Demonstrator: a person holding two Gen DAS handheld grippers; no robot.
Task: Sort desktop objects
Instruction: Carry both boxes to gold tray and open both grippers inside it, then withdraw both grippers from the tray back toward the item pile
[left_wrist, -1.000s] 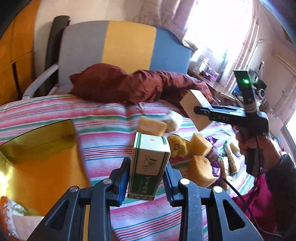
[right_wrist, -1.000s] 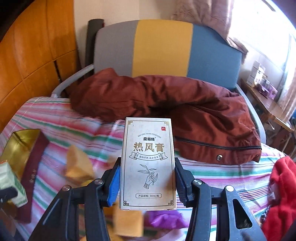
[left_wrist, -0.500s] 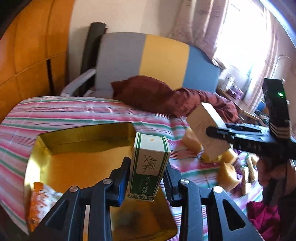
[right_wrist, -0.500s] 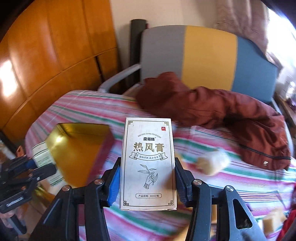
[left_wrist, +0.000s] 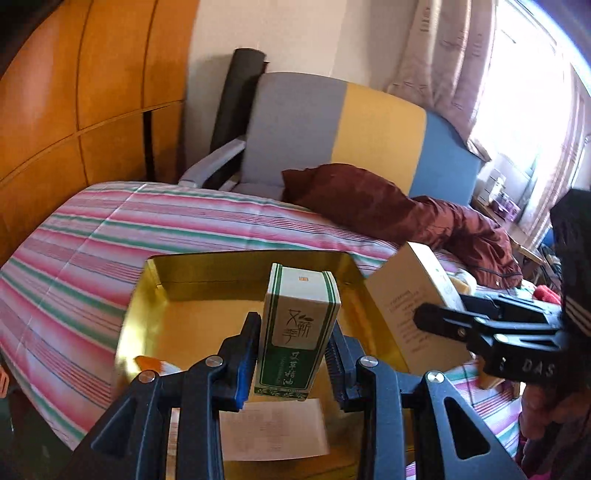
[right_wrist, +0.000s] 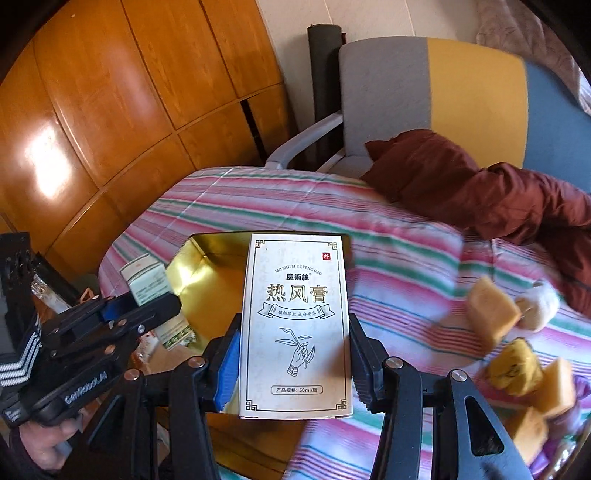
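- My left gripper (left_wrist: 293, 360), matt black plastic with ribbed blue pads, clamps a smooth green-and-white card carton (left_wrist: 297, 328).
- My right gripper (right_wrist: 293, 363) clamps a matt cream card box (right_wrist: 295, 325).
- Centre frame: gold tray (left_wrist: 155, 291), mirror-glossy.
- Striped cloth (left_wrist: 92, 236), soft weave.
- Upper left: wood panels (right_wrist: 110, 92), glossy varnish.

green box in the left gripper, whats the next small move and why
Probably lower it a little and release. The left gripper holds the green box upright over the gold tray, whose floor beneath looks mostly free apart from a paper slip and an orange packet. The right gripper holds the white box by the tray's right edge, so go straight down.
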